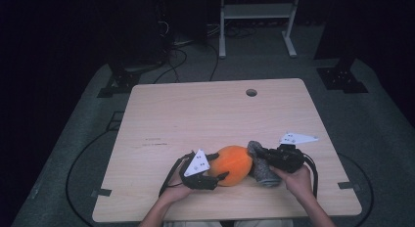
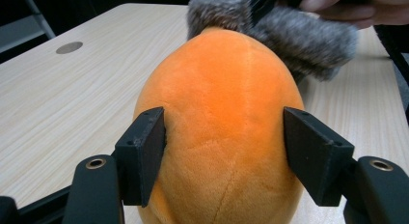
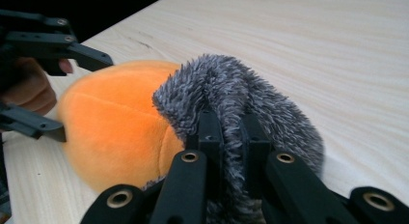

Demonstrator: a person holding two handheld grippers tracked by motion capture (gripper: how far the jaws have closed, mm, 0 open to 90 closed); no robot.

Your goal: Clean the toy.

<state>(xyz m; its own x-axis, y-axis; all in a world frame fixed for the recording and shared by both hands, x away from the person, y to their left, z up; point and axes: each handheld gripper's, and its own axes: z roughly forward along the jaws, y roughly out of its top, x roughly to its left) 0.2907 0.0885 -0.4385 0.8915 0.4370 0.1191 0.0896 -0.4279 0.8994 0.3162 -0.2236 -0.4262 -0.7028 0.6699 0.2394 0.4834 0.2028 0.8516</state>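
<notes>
An orange plush toy (image 1: 234,163) (image 2: 222,113) (image 3: 115,132) lies near the table's front edge, with a grey furry part (image 1: 262,169) (image 2: 299,38) (image 3: 231,93) at its right end. My left gripper (image 1: 220,167) (image 2: 224,156) straddles the plush's left end, its two black pads pressing into the orange sides. From the right, my right gripper (image 1: 259,163) (image 3: 229,132) is shut on the grey fur, which bunches up between its jaws. The right gripper view has the left gripper (image 3: 72,93) at the far side of the plush.
The light wooden table (image 1: 195,114) has a round cable hole (image 1: 251,92) (image 2: 69,47) near its far edge. A white metal frame (image 1: 257,11) and dark stands sit on the floor beyond, with cables (image 1: 83,158) trailing left of the table.
</notes>
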